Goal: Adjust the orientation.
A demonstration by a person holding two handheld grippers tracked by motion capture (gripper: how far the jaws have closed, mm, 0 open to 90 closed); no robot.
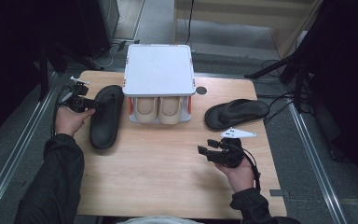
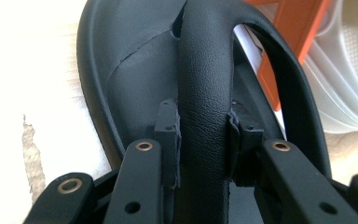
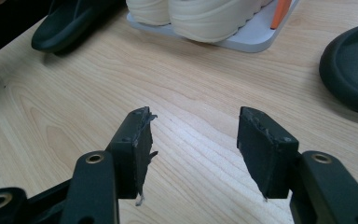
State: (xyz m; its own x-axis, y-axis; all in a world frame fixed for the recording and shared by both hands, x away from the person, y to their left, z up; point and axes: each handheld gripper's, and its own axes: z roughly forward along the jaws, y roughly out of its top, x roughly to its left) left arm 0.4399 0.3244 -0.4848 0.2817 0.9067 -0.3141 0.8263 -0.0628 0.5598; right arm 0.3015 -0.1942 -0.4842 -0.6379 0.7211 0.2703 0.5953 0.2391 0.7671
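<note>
My left gripper point(image 1: 87, 103) sits at the left of the white two-tier rack point(image 1: 158, 70), and its pads point(image 2: 169, 128) are pinched on the strap point(image 2: 204, 93) of the black sandal point(image 1: 106, 116) that lies flat on the table point(image 1: 168, 186) just beside the rack's left side. In the left gripper view the strap fills the gap between my pads, and both press its sides.

The rack stands at the table's far edge with a pair of cream shoes point(image 1: 158, 109) on its lower shelf, toes toward me.

To the right of the rack lies the second black sandal point(image 1: 235, 113), apart from it. My right gripper point(image 1: 207, 152) hovers near me, in front of the rack and to its right, jaws spread wide with nothing between them but bare wood.

My worry is the grip. I hold only the strap, which looks soft, so I judge the sole will hang and swing if I lift, and it could knock the rack's orange post point(image 2: 289, 42) or the cream shoes. The strap might also slip through my pads, or the sandal tilt and snag on the shelf edge.
</note>
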